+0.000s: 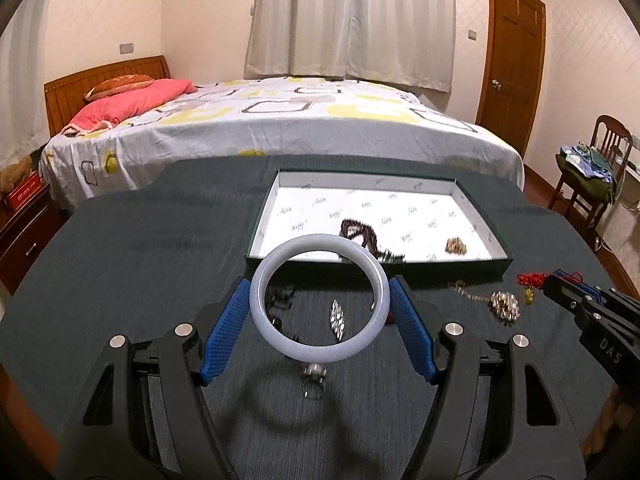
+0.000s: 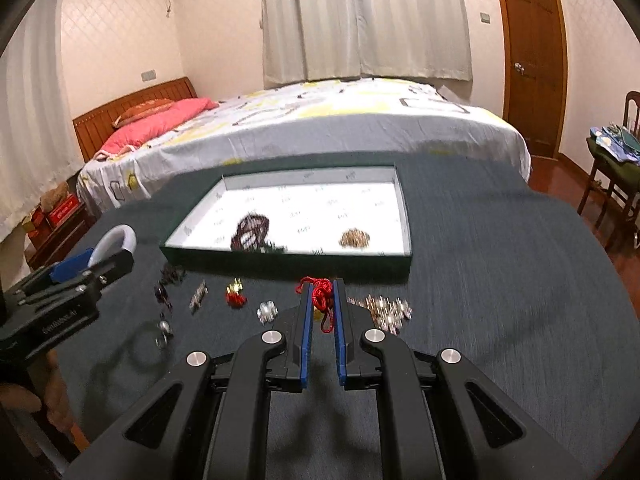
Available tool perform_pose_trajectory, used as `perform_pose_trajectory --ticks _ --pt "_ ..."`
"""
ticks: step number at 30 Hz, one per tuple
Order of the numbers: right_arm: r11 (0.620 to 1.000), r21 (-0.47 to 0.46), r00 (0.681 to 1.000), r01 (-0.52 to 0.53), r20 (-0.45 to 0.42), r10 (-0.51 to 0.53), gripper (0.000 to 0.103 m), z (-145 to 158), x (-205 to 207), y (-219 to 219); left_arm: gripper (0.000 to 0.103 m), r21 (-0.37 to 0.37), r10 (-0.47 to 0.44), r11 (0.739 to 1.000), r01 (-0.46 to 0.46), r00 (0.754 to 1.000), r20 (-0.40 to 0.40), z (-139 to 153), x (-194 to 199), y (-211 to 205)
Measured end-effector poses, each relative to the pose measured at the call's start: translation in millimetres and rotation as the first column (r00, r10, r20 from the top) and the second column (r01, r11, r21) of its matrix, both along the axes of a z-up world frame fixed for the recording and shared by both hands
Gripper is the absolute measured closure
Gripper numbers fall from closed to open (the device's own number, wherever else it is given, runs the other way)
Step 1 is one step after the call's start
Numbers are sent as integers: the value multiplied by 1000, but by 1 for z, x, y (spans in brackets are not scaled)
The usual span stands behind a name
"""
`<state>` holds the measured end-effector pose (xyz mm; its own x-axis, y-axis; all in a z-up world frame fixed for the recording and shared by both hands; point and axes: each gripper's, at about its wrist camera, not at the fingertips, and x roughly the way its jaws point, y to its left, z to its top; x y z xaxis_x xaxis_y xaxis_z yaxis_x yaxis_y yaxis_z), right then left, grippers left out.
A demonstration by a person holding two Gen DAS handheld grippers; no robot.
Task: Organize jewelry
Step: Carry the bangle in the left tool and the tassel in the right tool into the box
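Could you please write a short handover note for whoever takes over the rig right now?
Left hand-held gripper: shut on the pale bangle, held above the table.
Right hand-held gripper: shut on the red cord, also lifted.
Done: a dark bead strand and a small gold piece lie in the white-lined tray.
Left: put the bangle and cord in the tray, then the loose pieces on the dark green cloth, including the ring and the sparkly cluster.

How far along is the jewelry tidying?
Barely started. Done: a dark bead strand and gold piece lie in the tray. In hand: left claw holds a white bangle; right claw pinches a red cord. Left: the ring, crystal brooch, others.
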<state>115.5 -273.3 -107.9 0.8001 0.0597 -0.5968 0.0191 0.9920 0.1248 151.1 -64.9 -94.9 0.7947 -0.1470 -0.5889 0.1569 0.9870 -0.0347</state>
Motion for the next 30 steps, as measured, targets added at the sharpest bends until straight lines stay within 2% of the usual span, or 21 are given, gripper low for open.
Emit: perform_pose_trajectory --ticks 11,17,22,26,30 --pt "1000 -4 995 -24 92 25 93 28 68 10 34 25 -24 999 23 998 66 17 59 -18" --pt "1000 14 997 -23 68 22 93 13 119 15 34 36 -19 999 17 998 51 4 108 -24" --pt "1000 15 1000 -22 -4 22 93 -21 153 20 34 42 -17 999 19 999 -47 -30 145 -24" --pt "1000 -2 997 -28 -71 28 93 -48 173 25 34 42 -9 999 15 992 -125 -57 162 -20" --pt "1000 -4 993 -28 -118 27 93 -61 184 25 34 34 -4 999 10 983 -184 -72 172 -15"
